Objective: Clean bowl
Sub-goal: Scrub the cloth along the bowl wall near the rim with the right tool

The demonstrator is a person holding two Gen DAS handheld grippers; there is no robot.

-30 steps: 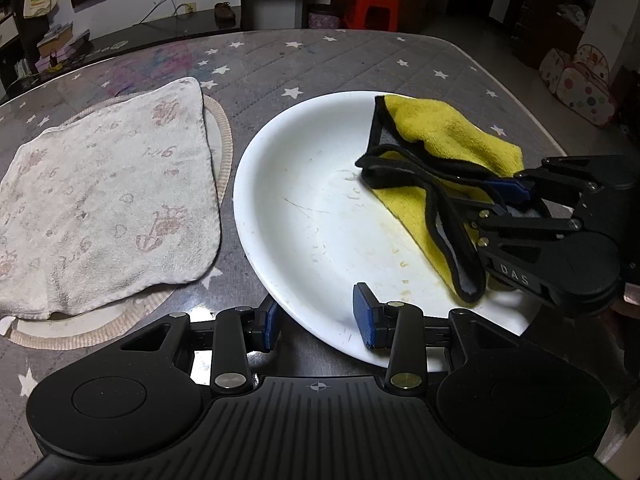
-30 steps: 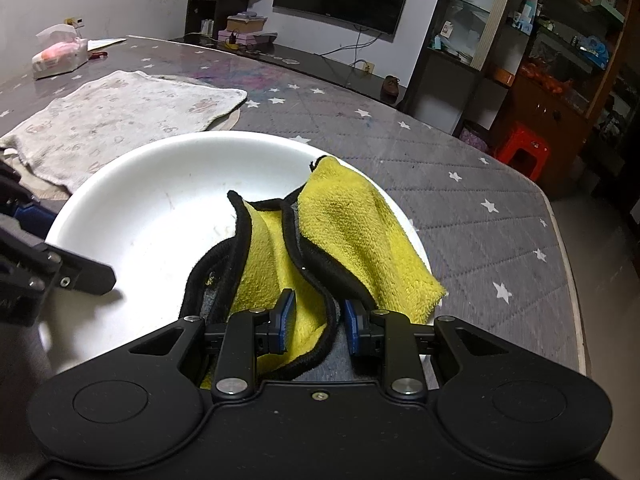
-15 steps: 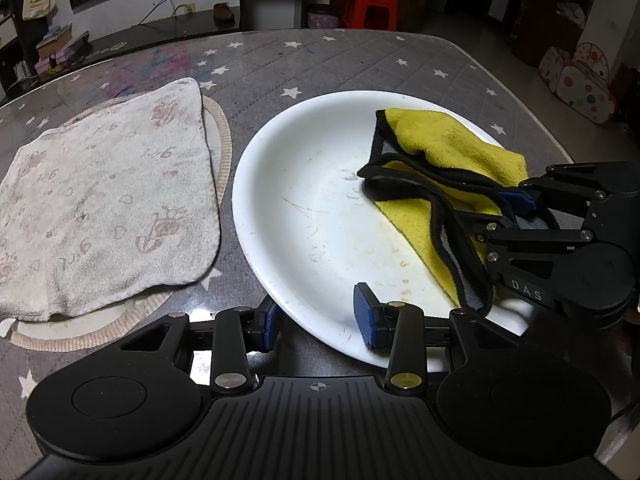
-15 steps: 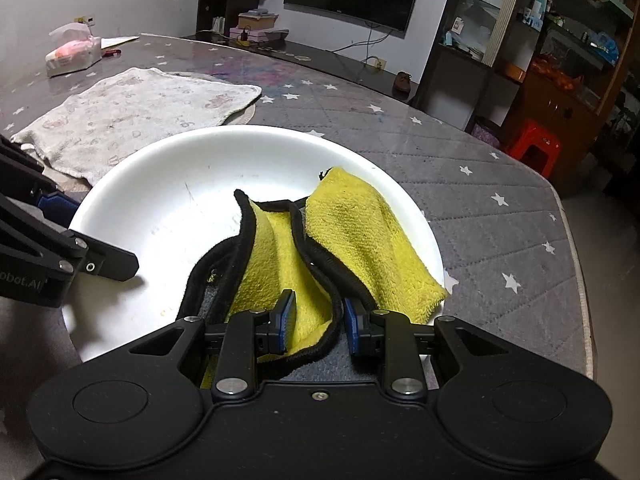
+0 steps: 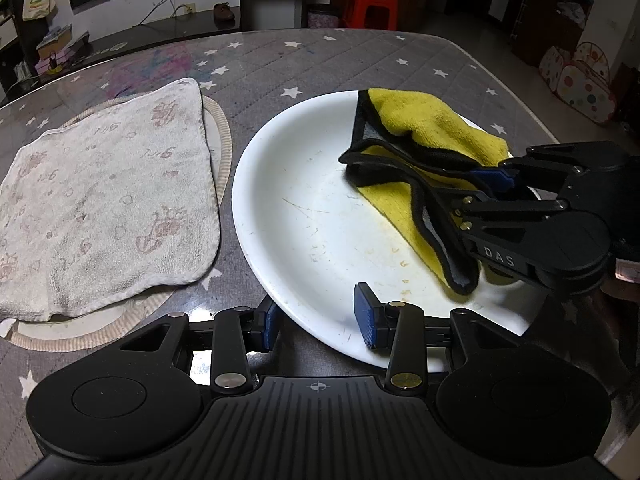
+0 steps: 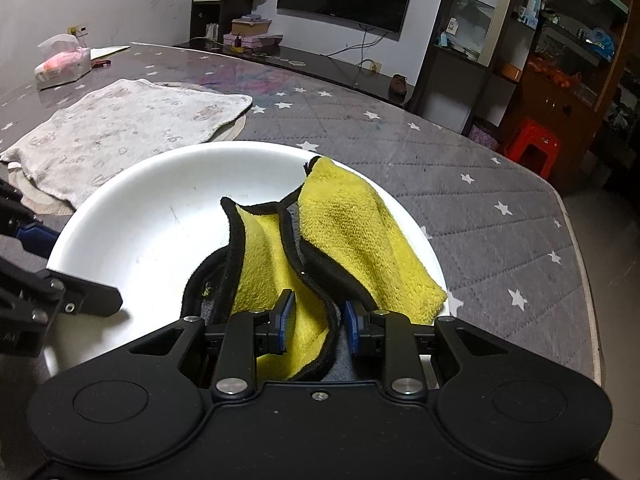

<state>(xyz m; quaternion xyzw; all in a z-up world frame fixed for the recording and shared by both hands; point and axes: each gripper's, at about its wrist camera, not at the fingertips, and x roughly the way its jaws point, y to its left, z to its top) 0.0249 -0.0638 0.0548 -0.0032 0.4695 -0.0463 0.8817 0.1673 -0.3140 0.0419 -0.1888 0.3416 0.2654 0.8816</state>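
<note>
A shallow white bowl (image 5: 304, 208) with faint brownish smears sits on the grey star-patterned table. My left gripper (image 5: 316, 326) is shut on its near rim, one blue pad outside the rim and the other inside. A yellow cloth with black edging (image 5: 432, 124) lies crumpled across the bowl's right half. My right gripper (image 6: 320, 324) is shut on a fold of that cloth (image 6: 352, 232), low over the bowl (image 6: 160, 200). In the left wrist view the right gripper (image 5: 476, 192) reaches in from the right. The left gripper (image 6: 64, 268) shows at the right wrist view's left edge.
A white patterned towel (image 5: 104, 208) lies on a round woven mat (image 5: 222, 148) left of the bowl. A tissue pack (image 6: 60, 64) sits at the table's far side. The table's edge (image 6: 576, 280) runs close on the right, with a red stool (image 6: 532, 144) beyond.
The right gripper has dragged the yellow cloth a short way back and forth inside the bowl, ending slightly further in. The left gripper and bowl have stayed put.
</note>
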